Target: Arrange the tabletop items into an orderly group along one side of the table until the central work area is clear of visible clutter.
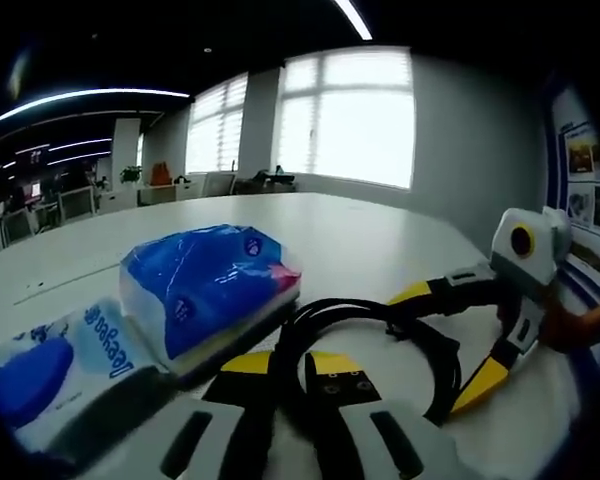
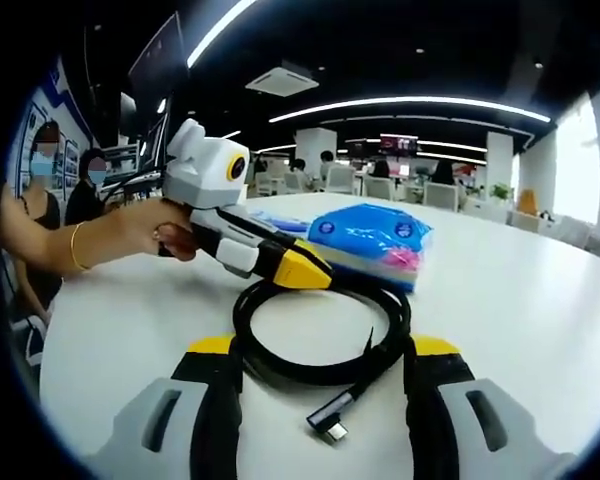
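Note:
A coiled black cable (image 1: 380, 320) lies on the white table (image 1: 380, 230). My left gripper (image 1: 292, 365) is shut on the near side of the coil, and from the other side its yellow tips (image 2: 302, 270) pinch the cable (image 2: 320, 372) at its far edge. My right gripper (image 2: 325, 346) stands open, one jaw on each side of the coil, with the cable's plug (image 2: 330, 428) between them. That right gripper (image 1: 445, 340) also comes in from the right. A blue tissue pack (image 1: 205, 285) lies just left of the coil, and a second pack (image 1: 50, 365) is beside it.
The blue tissue pack (image 2: 375, 240) lies behind the coil. A hand with a bracelet (image 2: 130, 235) holds the left gripper. People (image 2: 40, 200) stand at the table's edge. Bare table top (image 2: 520, 300) stretches to the right. Office desks and chairs stand beyond.

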